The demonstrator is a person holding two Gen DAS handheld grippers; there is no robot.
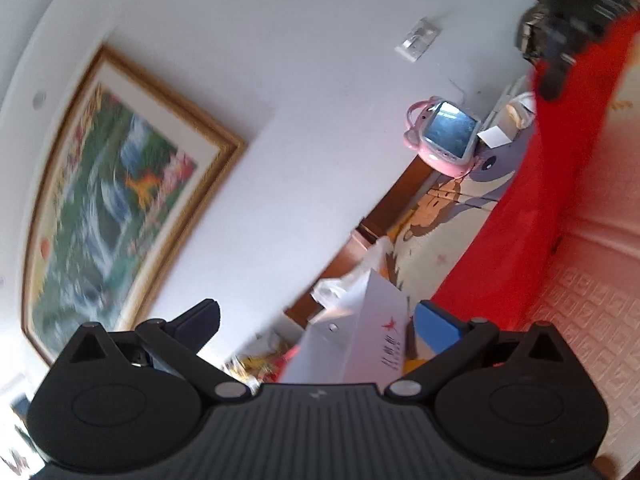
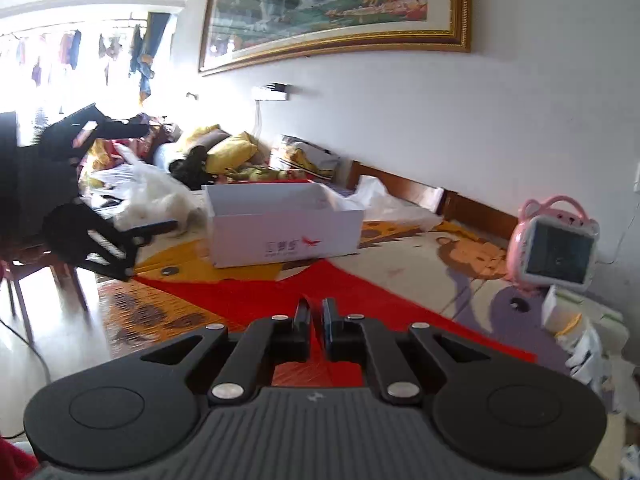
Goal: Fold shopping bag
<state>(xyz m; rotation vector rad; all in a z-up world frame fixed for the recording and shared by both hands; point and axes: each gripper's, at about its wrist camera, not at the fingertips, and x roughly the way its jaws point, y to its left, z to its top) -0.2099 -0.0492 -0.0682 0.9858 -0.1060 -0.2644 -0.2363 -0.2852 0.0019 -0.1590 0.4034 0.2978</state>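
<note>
1. Fabric of the red shopping bag (image 2: 360,300) is pinched between the nearly touching fingers of the right hand-held gripper (image 2: 316,316), and the bag spreads away from them over a cartoon-printed mat (image 2: 420,256).
2. In the left wrist view the same red bag (image 1: 532,208) hangs as a broad sheet down the right side, its upper edge gripped by the dark, blurred right hand-held gripper (image 1: 554,80) near the top corner.
3. The left hand-held gripper (image 1: 320,320) has its jaws wide apart with nothing between them; its view is rolled, so the wall and the framed painting (image 1: 108,208) appear tilted.
4. From the right wrist view, the left hand-held gripper (image 2: 156,180) shows at the left edge, fingers spread, clear of the bag.
5. An open white box (image 2: 284,220) sits on the mat beyond the bag, with crumpled clear plastic (image 2: 148,196) beside it.
6. A pink toy screen (image 2: 556,244) stands near the wall at the right.
</note>
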